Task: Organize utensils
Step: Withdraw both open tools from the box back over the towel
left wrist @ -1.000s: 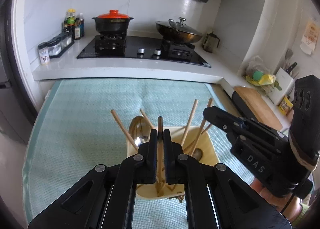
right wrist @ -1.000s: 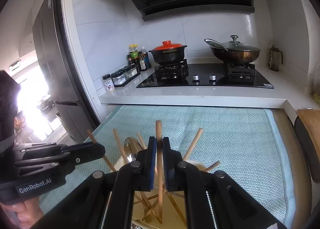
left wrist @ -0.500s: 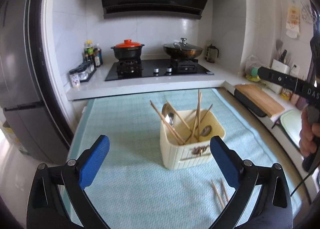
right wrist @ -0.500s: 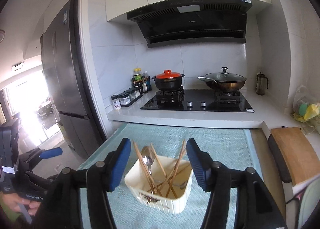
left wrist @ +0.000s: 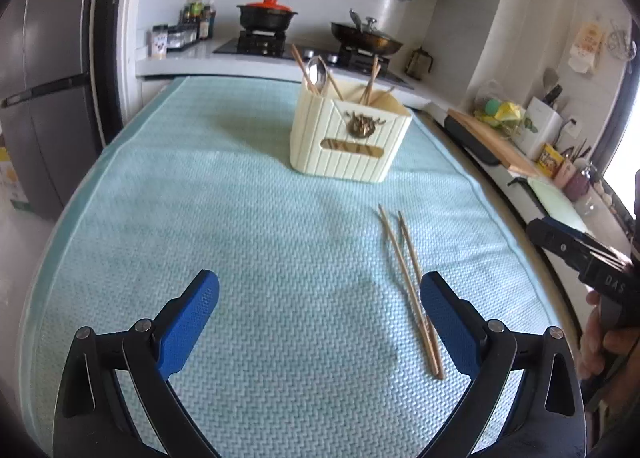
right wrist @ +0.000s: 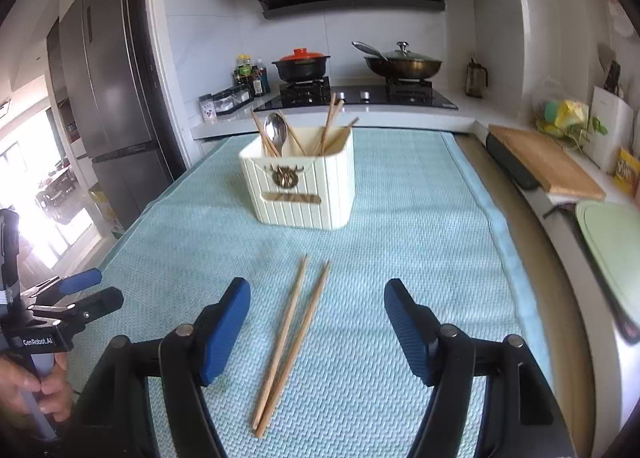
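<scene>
While you hover low over the teal mat [right wrist: 400,218]:
Left tool [left wrist: 320,322]: released, gripping nothing.
Right tool [right wrist: 318,328]: released (blue pads wide apart).
Chopsticks [right wrist: 290,342]: loose pair flat between your right tool's fingers.
Utensil holder [right wrist: 300,182]: upright behind them, holding chopsticks and a spoon [right wrist: 276,130].

The lower parts of the chopsticks [right wrist: 331,123] and the spoon [right wrist: 276,132] are hidden inside the cream holder [right wrist: 300,186]. In the left wrist view, the right hand-held gripper [left wrist: 588,254] is cut off by the picture's edge, so its jaws cannot be judged there.
</scene>
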A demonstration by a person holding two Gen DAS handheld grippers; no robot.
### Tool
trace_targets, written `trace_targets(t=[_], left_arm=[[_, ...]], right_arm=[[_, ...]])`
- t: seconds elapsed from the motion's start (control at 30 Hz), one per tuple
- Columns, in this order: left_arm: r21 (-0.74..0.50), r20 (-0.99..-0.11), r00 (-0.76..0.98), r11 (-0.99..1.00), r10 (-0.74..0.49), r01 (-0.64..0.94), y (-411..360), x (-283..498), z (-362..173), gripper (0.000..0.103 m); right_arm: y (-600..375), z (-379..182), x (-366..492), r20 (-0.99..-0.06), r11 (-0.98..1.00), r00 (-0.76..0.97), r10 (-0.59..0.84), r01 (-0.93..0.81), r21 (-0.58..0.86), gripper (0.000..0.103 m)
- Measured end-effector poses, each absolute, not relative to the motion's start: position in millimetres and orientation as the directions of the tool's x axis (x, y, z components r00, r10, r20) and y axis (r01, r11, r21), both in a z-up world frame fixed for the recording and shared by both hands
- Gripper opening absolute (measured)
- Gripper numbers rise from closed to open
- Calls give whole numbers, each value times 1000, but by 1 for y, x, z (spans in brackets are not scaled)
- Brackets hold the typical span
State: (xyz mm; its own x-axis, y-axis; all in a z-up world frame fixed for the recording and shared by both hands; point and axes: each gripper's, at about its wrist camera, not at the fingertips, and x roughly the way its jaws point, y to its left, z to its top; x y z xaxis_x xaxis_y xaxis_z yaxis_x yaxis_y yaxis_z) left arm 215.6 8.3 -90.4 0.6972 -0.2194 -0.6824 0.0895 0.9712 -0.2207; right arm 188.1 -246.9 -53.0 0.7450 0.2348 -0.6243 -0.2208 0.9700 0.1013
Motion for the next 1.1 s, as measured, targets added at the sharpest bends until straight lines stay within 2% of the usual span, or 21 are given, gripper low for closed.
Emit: trace_targets(t=[0.17, 0.43, 0.7, 0.87, 0.97, 1.03, 1.07, 1.1], left_arm=[[-95, -739, 666, 994, -106, 52, -9, 220, -100, 101], [-65, -746, 663, 997, -68, 28, -13, 219, -104, 102], [-104, -752, 646, 992, -128, 75, -18, 218, -109, 102], [-196, -767, 604, 976, -216, 100, -20, 218, -122, 102], [-204, -780, 580, 972, -235, 119, -29, 224, -129, 102], [-189, -781, 581, 973, -230, 131, -36, 234, -130, 102], [-181, -784, 578, 974, -225, 134, -39, 242, -130, 102], [-180, -786, 576, 974, -227, 139, -43, 251, -131, 102]], right_arm=[[-258, -86, 172, -657, 977, 723, 213, -160, 141, 71], [-265, -99, 165, -670, 982, 718, 189, -121, 148, 71], [-254, -112, 168, -693, 975, 687, 218, -127, 180, 71], [-266, -121, 168, -704, 959, 661, 260, -94, 266, 71], [-270, -124, 169, -711, 963, 660, 243, -75, 259, 70], [-269, -127, 170, -722, 966, 648, 241, -87, 244, 54], [-268, -129, 172, -731, 969, 641, 234, -89, 233, 41], [-267, -130, 173, -736, 969, 635, 234, -91, 229, 34]])
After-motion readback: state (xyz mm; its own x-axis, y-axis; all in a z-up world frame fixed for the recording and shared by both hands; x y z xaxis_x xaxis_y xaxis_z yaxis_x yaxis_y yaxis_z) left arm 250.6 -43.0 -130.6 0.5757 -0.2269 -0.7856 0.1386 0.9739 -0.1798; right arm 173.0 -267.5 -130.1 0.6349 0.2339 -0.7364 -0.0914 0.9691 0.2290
